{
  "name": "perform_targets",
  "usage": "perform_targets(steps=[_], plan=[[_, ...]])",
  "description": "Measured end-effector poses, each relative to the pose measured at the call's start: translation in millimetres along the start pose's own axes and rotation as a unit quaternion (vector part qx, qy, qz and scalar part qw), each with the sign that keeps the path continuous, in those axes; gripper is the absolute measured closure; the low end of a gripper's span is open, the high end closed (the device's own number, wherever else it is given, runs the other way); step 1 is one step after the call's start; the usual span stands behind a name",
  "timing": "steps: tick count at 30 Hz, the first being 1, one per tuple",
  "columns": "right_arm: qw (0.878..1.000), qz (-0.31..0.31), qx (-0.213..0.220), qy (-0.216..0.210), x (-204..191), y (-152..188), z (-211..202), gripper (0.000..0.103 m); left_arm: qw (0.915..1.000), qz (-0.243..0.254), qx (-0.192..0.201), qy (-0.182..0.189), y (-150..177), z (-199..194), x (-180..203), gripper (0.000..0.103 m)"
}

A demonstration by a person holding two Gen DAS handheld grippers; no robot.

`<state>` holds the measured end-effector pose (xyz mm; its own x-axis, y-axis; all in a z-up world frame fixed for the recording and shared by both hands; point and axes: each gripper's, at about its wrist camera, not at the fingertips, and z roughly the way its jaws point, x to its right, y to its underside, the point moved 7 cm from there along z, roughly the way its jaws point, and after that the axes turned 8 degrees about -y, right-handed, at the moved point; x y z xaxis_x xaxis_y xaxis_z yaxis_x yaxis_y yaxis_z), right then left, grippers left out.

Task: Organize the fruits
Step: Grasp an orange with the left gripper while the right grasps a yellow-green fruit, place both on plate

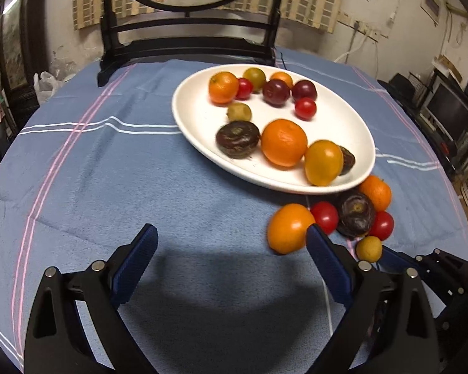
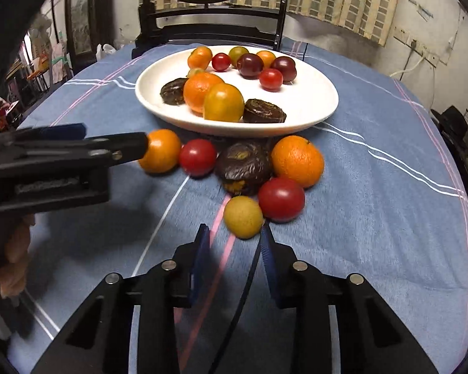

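Lying loose on the blue tablecloth point(image 2: 374, 218), just in front of the white plate point(image 2: 324, 93), six fruits wait to be gathered: two oranges, two red tomatoes, a dark wrinkled fruit and a small yellow-green fruit point(image 2: 242, 216). The small yellow-green fruit sits nearest the right gripper point(image 2: 234, 233), just ahead of its fingertips and touching the near tomato point(image 2: 281, 198). It looks light, round and smooth-skinned, so it would probably roll or squirt out of a careless pinch; a grip across its widest part, square on, seems safest. The tomatoes look soft and thin-skinned and likely want only gentle pressure. The dark wrinkled fruit point(image 2: 244, 168) looks split at its lower edge, with yellow flesh showing, so it may be fragile and sticky. The oranges appear firmer and heavier.

The right gripper's fingers stand apart with nothing between them, a modest gap roughly matching the small fruit. The left gripper point(image 1: 232, 233) is spread wide and empty, its right finger just beside the left orange point(image 1: 288, 228), perhaps touching it.

The loose fruits are packed close together, several touching, so reaching one may nudge its neighbours. The plate rim rises just behind them and the plate already holds many fruits, though its right side shows bare white. Open cloth lies to the left and right of the cluster. The two grippers are near each other, which narrows the room on that side.
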<state>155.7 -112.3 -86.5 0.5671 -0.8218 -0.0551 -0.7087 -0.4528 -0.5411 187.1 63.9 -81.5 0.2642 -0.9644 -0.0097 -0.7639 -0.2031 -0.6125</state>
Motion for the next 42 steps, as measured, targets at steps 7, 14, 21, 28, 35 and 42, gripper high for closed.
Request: perform_targets(steps=[7,14,21,28,35,42], plan=[[1.000,0.016,0.004,0.003,0.7,-8.3,6.8,0.072,0.9997,-0.017,-0.018,-0.002,1.6,6.9,-6.5,0.010],[1.000,-0.011,0.020,0.006,-2.4,-10.8,7.8,0.075,0.9999,-0.006,-0.007,-0.011,0.6,5.9,-2.7,0.010],[0.996,0.033,0.057,-0.057,13.5,-16.4,-22.8,0.075,0.9997,0.020,0.012,0.002,1.1,-2.3,9.8,0.009],[0.991,0.089,0.079,-0.062,45.0,-20.6,-34.5,0.075,0.9972,0.073,0.016,0.001,9.9,-2.0,31.2,0.009],[0.990,0.084,0.088,-0.074,38.5,-23.1,-38.8,0.075,0.9939,0.109,0.014,-0.005,17.9,11.0,42.2,0.029],[0.987,0.085,0.100,-0.095,33.6,-23.6,-48.2,0.075,0.9973,0.074,-0.005,0.000,9.1,24.7,37.5,0.033]])
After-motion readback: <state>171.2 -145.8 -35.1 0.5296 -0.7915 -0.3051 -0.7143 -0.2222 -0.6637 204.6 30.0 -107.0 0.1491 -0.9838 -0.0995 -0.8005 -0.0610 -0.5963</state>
